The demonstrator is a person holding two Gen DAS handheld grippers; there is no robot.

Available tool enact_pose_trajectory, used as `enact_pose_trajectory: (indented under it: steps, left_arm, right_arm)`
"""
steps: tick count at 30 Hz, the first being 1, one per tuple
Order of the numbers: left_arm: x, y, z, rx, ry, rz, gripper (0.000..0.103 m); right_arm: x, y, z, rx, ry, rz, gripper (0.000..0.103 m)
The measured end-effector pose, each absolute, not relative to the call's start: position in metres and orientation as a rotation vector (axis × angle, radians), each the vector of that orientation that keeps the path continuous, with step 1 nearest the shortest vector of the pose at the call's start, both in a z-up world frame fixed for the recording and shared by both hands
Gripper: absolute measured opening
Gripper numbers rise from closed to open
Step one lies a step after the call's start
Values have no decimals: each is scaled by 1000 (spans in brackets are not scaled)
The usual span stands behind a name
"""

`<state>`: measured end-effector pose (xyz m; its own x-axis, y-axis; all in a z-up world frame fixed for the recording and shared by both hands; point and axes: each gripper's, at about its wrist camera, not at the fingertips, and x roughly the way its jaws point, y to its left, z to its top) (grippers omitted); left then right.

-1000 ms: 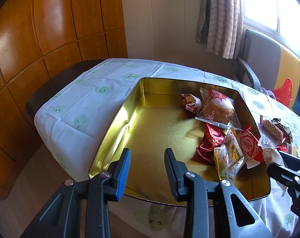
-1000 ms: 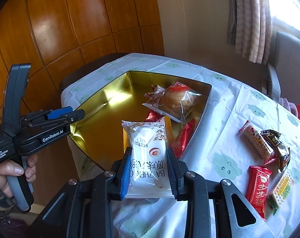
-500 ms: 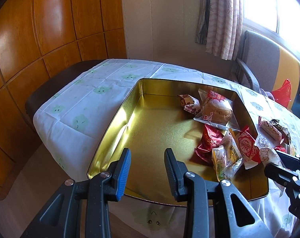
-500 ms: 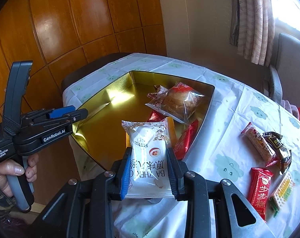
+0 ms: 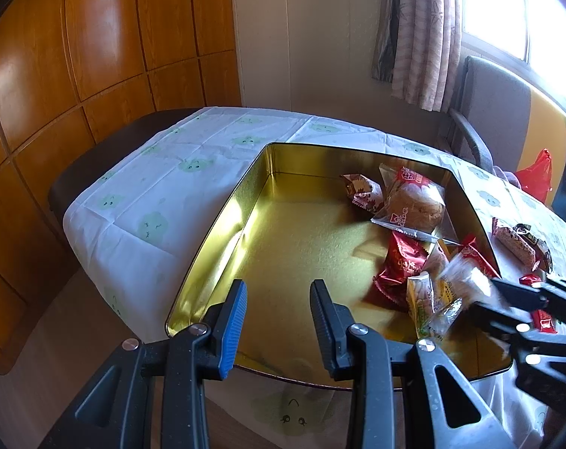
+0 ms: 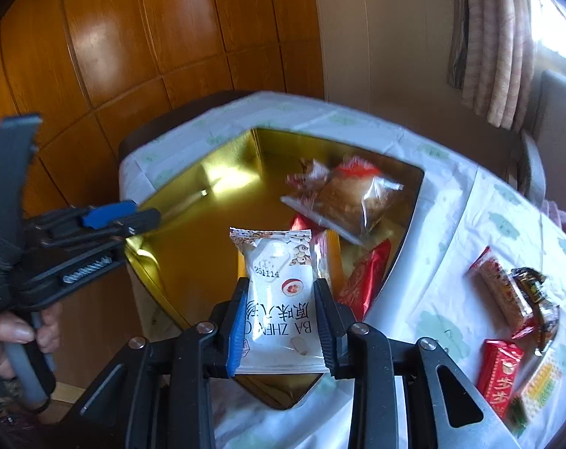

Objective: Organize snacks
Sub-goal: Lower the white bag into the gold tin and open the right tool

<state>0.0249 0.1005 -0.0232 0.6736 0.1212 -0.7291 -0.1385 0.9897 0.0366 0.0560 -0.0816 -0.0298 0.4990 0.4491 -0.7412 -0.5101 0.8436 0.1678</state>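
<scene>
Right now the right gripper (image 6: pixel 279 321) has its jaws clamped on a white snack packet (image 6: pixel 281 292) printed with "BA ZHEN", holding it upright over the near corner of the gold tin (image 5: pixel 223 220) that sits on the cloth-covered surface (image 5: pixel 163 194). Several snacks are already inside the tin: a wrapped bun (image 5: pixel 413 202), a small red-and-white sweet (image 5: pixel 361 192) and a red packet (image 5: pixel 404 267), bunched toward its right side. More wait on the cloth beside it, among them a red bar (image 6: pixel 501 374) and a long wafer-like piece (image 6: pixel 501 292), though blur makes their labels hard to read. The left gripper (image 5: pixel 277 321) hovers at the tin's near rim with its jaws apart and nothing between them. I'd say the packet is on its way into the tin; the next move calls for carrying it forward over the bare gold floor, lowering it, and letting go without snagging the rim.
</scene>
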Motion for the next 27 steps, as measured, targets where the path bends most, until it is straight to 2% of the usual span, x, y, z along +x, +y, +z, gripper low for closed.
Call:
enact_pose_trajectory:
  steps: [4, 14, 17, 24, 26, 27]
  left_arm:
    - [26, 101, -26, -21, 825, 146, 35]
    - [25, 99, -26, -20, 824, 139, 35]
    - [25, 98, -26, -20, 827, 134, 35]
    - [24, 97, -24, -22, 821, 131, 35]
    - [23, 96, -23, -20, 818, 129, 35]
    - [22, 95, -23, -19, 817, 128, 35]
  right_arm:
    - [57, -80, -42, -81, 890, 565, 41]
    - [52, -74, -46, -121, 897, 609, 38]
    - [58, -67, -53, -180, 902, 571, 45]
    - [51, -85, -43, -63, 899, 604, 54]
    - [49, -85, -42, -66, 896, 602, 52]
    - [48, -83, -43, -85, 895, 598, 40]
